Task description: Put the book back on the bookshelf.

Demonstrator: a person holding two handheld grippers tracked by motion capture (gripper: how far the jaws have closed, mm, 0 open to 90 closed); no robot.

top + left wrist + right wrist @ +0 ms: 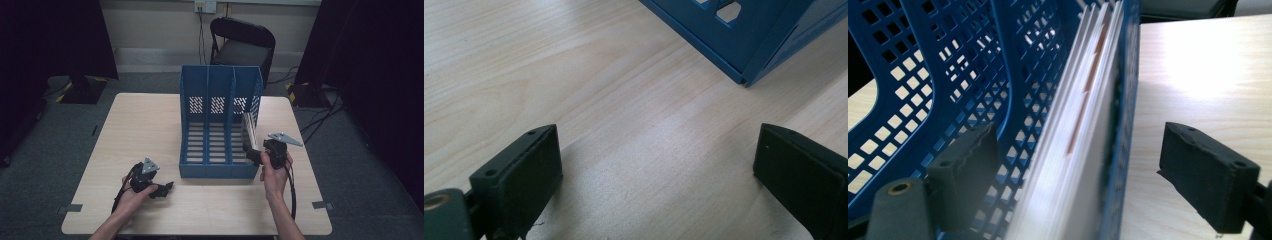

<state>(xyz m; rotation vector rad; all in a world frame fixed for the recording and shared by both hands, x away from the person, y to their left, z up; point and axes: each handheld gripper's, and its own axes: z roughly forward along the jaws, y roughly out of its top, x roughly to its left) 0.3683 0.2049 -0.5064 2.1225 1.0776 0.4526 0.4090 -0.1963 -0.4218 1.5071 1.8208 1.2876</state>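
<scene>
Papers [1083,130] straddled by right gripper [1088,170]; left gripper [659,175] hovers low.

I count 1 table [150,125], 1 blue file rack [220,90] w/ 3 compartments, 1 stack of papers [1083,130] in the rack, 1 black chair [243,45] behind, and 2 claws: left claw [167,188], right claw [251,151].

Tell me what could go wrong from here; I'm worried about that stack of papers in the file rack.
1. The right claw is open, straddling both the white papers and the blue rack's right wall; closing could pinch the wall along with them.
2. The rack is light and unheld: the left claw rests open on the table, so a pull might drag or tip it.
3. Loose sheets could fan out.
</scene>
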